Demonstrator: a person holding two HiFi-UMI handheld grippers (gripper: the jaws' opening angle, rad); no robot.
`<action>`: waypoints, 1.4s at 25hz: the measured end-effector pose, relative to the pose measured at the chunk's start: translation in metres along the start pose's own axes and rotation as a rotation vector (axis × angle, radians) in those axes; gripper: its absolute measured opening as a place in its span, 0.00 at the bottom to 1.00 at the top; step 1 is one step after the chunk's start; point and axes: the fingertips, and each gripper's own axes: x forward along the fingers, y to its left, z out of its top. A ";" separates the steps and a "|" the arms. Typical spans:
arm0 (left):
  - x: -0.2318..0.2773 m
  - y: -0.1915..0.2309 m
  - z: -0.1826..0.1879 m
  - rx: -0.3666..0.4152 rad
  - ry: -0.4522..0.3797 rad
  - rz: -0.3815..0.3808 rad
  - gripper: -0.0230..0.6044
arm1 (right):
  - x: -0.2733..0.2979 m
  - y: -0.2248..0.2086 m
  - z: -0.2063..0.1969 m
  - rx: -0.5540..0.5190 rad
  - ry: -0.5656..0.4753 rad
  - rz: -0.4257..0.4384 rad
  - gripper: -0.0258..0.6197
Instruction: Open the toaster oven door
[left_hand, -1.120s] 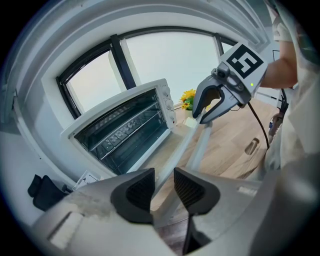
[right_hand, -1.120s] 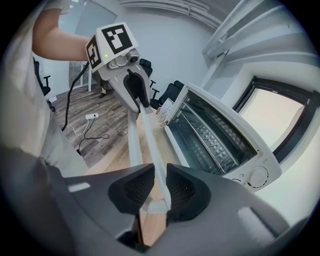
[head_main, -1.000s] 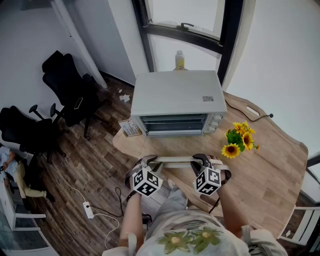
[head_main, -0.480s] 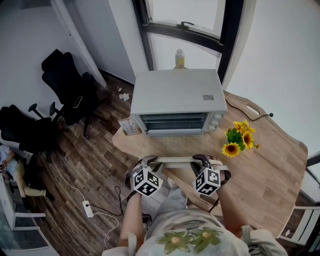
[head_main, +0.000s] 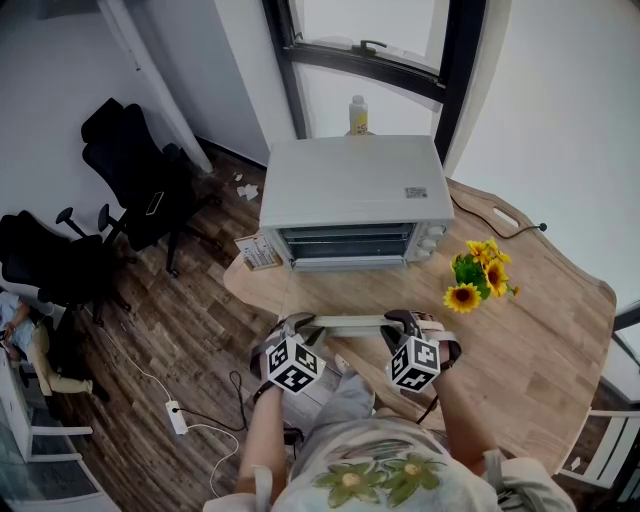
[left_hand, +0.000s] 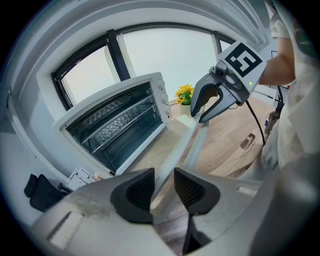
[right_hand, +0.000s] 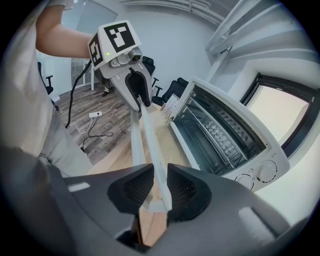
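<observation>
The white toaster oven (head_main: 350, 190) stands on the wooden table (head_main: 540, 330) with its glass door folded down flat toward me. Its pale bar handle (head_main: 350, 322) lies at the table's near edge. My left gripper (head_main: 300, 322) is shut on the handle's left end and my right gripper (head_main: 398, 320) holds its right end. In the left gripper view the handle (left_hand: 185, 145) runs from my jaws (left_hand: 162, 187) to the right gripper (left_hand: 207, 102). In the right gripper view the handle (right_hand: 145, 135) sits between pads (right_hand: 159, 187) that are opening slightly. The oven cavity (right_hand: 225, 135) and its wire rack show.
A bunch of sunflowers (head_main: 478, 275) stands right of the oven. A bottle (head_main: 357, 117) is on the sill behind it, and a card (head_main: 260, 255) leans at its left. Black office chairs (head_main: 130, 170) and a power strip (head_main: 176, 420) are on the floor to the left.
</observation>
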 end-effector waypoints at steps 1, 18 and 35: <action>0.000 -0.001 -0.001 0.001 0.002 -0.002 0.25 | 0.000 0.001 -0.001 -0.002 0.002 0.003 0.17; 0.008 -0.011 -0.012 0.009 0.031 -0.034 0.25 | 0.007 0.013 -0.009 -0.022 0.023 0.039 0.18; 0.018 -0.021 -0.025 0.031 0.070 -0.067 0.26 | 0.017 0.026 -0.018 -0.010 0.042 0.075 0.19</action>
